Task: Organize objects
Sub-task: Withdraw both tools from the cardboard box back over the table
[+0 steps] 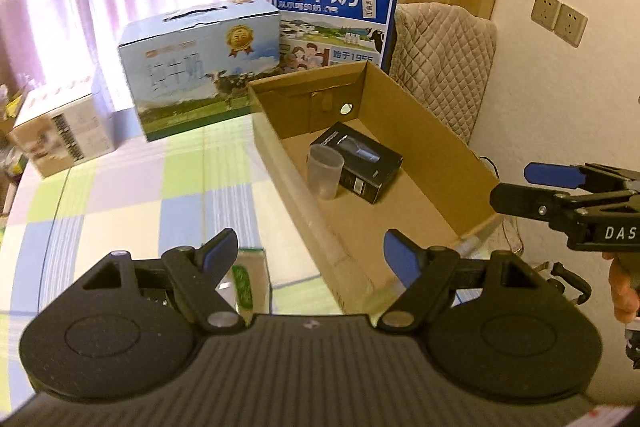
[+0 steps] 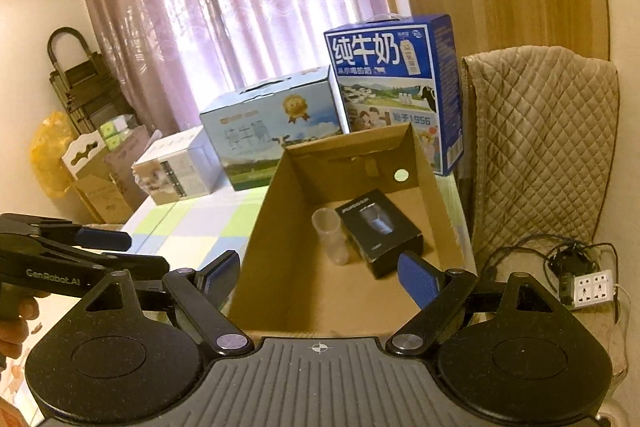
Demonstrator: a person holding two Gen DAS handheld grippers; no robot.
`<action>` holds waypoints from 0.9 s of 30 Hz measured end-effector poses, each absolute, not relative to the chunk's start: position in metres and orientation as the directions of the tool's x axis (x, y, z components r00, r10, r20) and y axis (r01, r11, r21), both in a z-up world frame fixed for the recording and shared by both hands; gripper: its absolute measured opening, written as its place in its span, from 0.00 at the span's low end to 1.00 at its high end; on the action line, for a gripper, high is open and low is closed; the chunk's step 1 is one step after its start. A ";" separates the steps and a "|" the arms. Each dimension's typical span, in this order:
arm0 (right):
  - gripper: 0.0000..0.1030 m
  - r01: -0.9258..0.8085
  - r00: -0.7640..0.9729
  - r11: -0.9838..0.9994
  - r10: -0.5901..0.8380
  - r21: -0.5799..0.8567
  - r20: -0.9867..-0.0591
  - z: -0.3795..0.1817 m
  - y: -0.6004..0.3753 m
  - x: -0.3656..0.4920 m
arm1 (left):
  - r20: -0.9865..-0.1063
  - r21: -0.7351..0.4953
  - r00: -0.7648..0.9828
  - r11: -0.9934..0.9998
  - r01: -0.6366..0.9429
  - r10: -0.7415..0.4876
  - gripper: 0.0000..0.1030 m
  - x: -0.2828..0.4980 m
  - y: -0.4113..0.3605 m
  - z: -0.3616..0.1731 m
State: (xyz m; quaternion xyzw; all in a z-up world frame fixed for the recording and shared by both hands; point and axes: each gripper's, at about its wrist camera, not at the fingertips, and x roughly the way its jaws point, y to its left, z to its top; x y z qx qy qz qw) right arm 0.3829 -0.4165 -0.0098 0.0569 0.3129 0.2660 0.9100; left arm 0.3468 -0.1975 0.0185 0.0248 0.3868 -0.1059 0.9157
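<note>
Both pairs of fingers stand spread wide and grip nothing: the left gripper (image 1: 310, 251) hangs over the checked tablecloth (image 1: 132, 187) at the near left wall of the cardboard box, and the right gripper (image 2: 320, 279) hangs over the near end of that same box. From the left wrist view the right gripper (image 1: 516, 189) shows at the right edge, its two blue-padded fingers apart, with part of a hand (image 1: 624, 287) behind it; from the right wrist view the left gripper (image 2: 132, 249) reaches in from the left, likewise spread. Largest on the table is the open cardboard box (image 1: 432, 131), a shallow tray with a round hole in its far wall. Behind it stands a dark blue milk carton case (image 1: 334, 15) with a carry handle, upright, and just left of that a pale blue milk case (image 1: 200, 71), also with a handle. Further left lies a white carton (image 1: 60, 135) (its print too blurred to read). Inside the cardboard box, toward the far half, a black product box (image 1: 360, 163) lies flat, and a clear plastic cup (image 1: 325, 173) stands upright, touching or nearly touching its left side. Beneath the left gripper's left finger a small green-and-white carton (image 1: 250, 279) sits on the tablecloth, partly hidden.
</note>
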 end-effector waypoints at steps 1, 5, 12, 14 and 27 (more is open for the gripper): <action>0.81 -0.447 0.662 0.852 0.520 0.272 -0.540 -0.010 -0.416 0.378 | -0.713 -0.038 0.680 0.978 0.205 -0.171 0.75 0.340 -0.195 0.019; 0.81 -0.444 0.658 0.849 0.526 0.287 -0.539 -0.011 -0.410 0.358 | -0.714 -0.053 0.680 0.982 0.184 -0.166 0.76 0.315 -0.184 0.021; 0.81 -0.425 0.644 0.846 0.532 0.322 -0.549 -0.018 -0.397 0.323 | -0.715 -0.041 0.687 0.989 0.144 -0.130 0.77 0.277 -0.160 0.017; 0.81 -0.420 0.637 0.847 0.531 0.326 -0.558 -0.021 -0.391 0.314 | -0.719 -0.037 0.686 0.992 0.124 -0.113 0.77 0.267 -0.151 0.013; 0.81 -0.416 0.544 0.838 0.541 0.354 -0.641 -0.052 -0.338 0.290 | -0.753 -0.011 0.658 1.000 0.008 -0.013 0.77 0.237 -0.080 -0.011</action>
